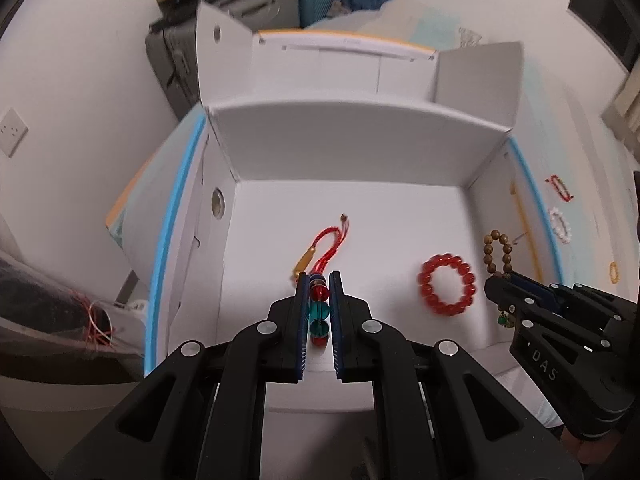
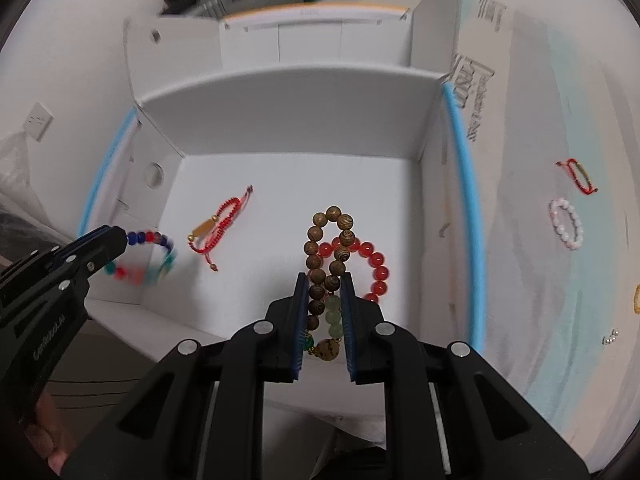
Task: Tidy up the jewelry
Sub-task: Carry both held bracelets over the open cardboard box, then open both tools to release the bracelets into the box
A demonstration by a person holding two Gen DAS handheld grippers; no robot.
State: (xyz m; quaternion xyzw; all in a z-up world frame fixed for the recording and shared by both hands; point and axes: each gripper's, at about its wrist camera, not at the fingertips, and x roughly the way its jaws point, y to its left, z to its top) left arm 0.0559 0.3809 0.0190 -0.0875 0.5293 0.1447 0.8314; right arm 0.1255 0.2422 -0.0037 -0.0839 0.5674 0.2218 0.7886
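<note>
a big white box (image 1: 352,152) sits open on the table (image 2: 540,120), with its flaps up at the far side. its floor is the place for the jewelry. already lying inside are a red bead bracelet (image 1: 448,290) on the right and a red string bracelet (image 1: 326,246) nearer the middle.

both tools hang over the box. the left gripper (image 1: 319,312) is squeezed tight on a bracelet of red, blue and green beads (image 2: 150,256), which dangles above the near left part of the floor. the right gripper (image 2: 325,316) is squeezed tight on a brown wooden bead bracelet (image 2: 328,248), which hangs over the near right part, just above the red bead one.

out on the table, to the right of the box, more pieces wait: a second red string bracelet (image 2: 578,176), a white bead bracelet (image 2: 566,224), a small yellow piece (image 2: 637,299) and some tiny silver bits (image 2: 611,336).

the step in hand looks like dropping both held bracelets into the box. to do it well, each tool should go lower first, so the beads do not bounce. the brown one would be neater set on bare floor, a bit away from the red beads, so they do not tangle. then the fingers open slowly and lift straight up.
</note>
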